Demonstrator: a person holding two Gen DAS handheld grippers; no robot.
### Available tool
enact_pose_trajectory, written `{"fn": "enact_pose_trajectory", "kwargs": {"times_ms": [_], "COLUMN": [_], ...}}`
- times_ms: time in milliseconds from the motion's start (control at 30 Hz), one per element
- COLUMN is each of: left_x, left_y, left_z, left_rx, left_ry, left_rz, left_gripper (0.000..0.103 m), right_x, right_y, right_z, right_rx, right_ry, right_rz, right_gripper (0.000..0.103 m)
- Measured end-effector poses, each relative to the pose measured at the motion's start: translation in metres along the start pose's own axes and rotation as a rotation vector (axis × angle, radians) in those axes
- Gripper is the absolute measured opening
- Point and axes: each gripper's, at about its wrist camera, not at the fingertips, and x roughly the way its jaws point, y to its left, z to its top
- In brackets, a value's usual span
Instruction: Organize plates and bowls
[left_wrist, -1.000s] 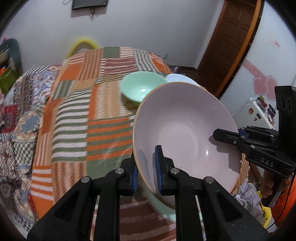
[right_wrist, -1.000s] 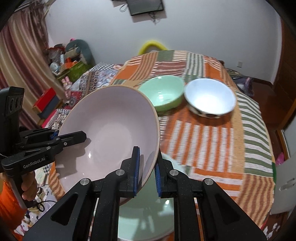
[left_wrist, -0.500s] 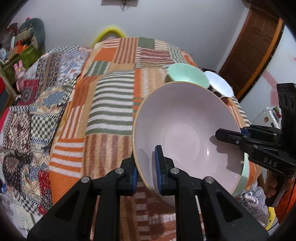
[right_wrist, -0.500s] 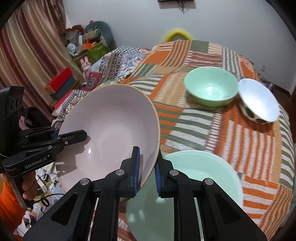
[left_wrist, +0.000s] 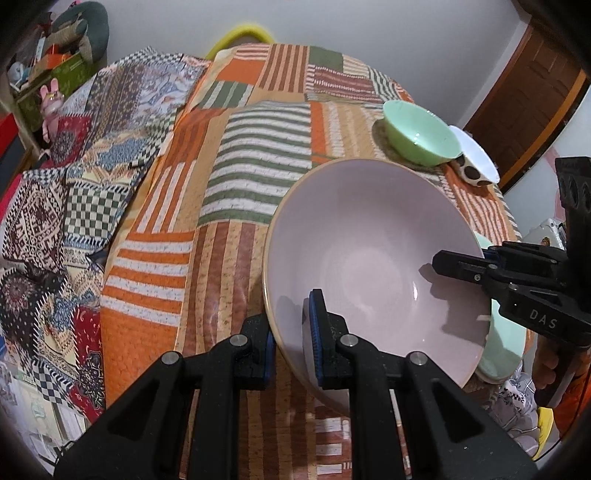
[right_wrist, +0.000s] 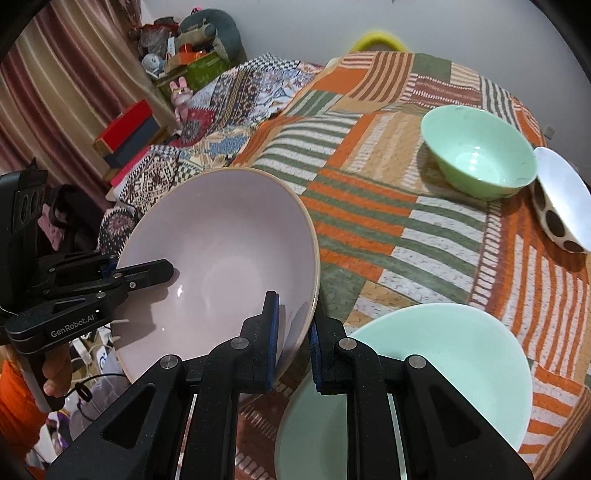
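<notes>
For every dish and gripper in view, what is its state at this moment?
pink bowl: held tilted above the table, clamped at two sides of its rim.
left gripper: shut on the pink bowl's rim.
right gripper: shut on the rim opposite.
large mint bowl: upright on the tablecloth, empty.
small green bowl: upright, empty.
spotted white bowl: leaning, beside the small green bowl.

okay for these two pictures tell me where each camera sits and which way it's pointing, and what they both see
Left wrist: sits on the left gripper, looking down along its fingers across the patchwork table; its jaws clamp the pink bowl; the right gripper and a hand show opposite.
Right wrist: sits on the right gripper, facing down over the table; its jaws clamp the bowl's other rim; the left gripper shows opposite.
Shared: the pink bowl, small green bowl, spotted white bowl, large mint bowl.
</notes>
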Motion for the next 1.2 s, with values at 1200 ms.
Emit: {"fn": "enact_pose_trajectory", "kwargs": {"times_ms": [1200], "left_x": [-0.001], "left_y": [0.014], "left_z": [-0.008], "left_rx": [-0.042], "left_ry": [-0.022], "left_rz": [0.089], "left_gripper": [0.019], "right_x": [0.003], "right_y": [0.0], "right_z": [0.013], "right_rx": [-0.032], "right_ry": [0.014], "right_rz": [-0.086], "right_gripper": [0.021]}}
